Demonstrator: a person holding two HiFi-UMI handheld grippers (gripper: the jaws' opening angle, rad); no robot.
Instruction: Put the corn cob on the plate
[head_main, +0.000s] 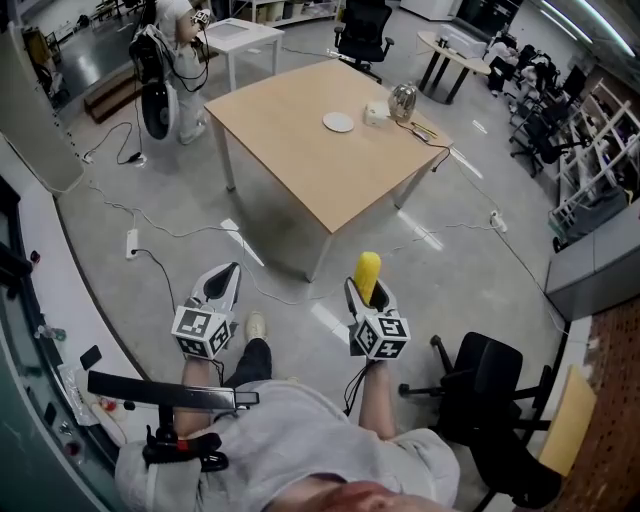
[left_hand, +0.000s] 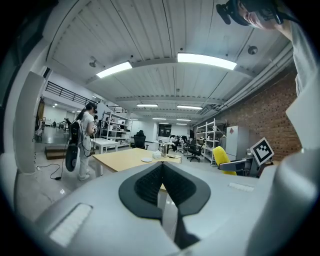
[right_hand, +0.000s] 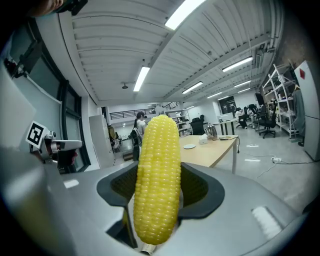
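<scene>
A grey concrete floor (head_main: 450, 260) is being crossed by white cables around the light wooden rectangular surface on white legs (head_main: 300, 165), which is being shown well ahead of both grippers. A black swivel office chair (head_main: 490, 385) is being seen off the near right side of that surface, well apart from it. A person in light clothes (head_main: 178, 60) is being seen standing just beyond the surface's far left corner.

The left gripper (head_main: 230, 274), grey with black pads and a marker cube, is being held in the air on the near side of the surface, well short of it. Its jaws are being pressed together, with nothing between them. The right gripper (head_main: 368, 298) is being held in the air on the same near side of the surface, also well short of it. Its jaws are being clamped on the long yellow corn cob (head_main: 368, 270), which is being carried lengthwise between them, with its rounded tip reaching past the jaws toward the surface.

A shiny metal kettle (head_main: 403, 100) is being borne near the far right edge of the surface. A small round white plate (head_main: 338, 122) is being borne toward the far side of the surface, well apart from the corn cob. A small white box (head_main: 376, 113) is being borne on the same far part of the surface, between plate and kettle.
</scene>
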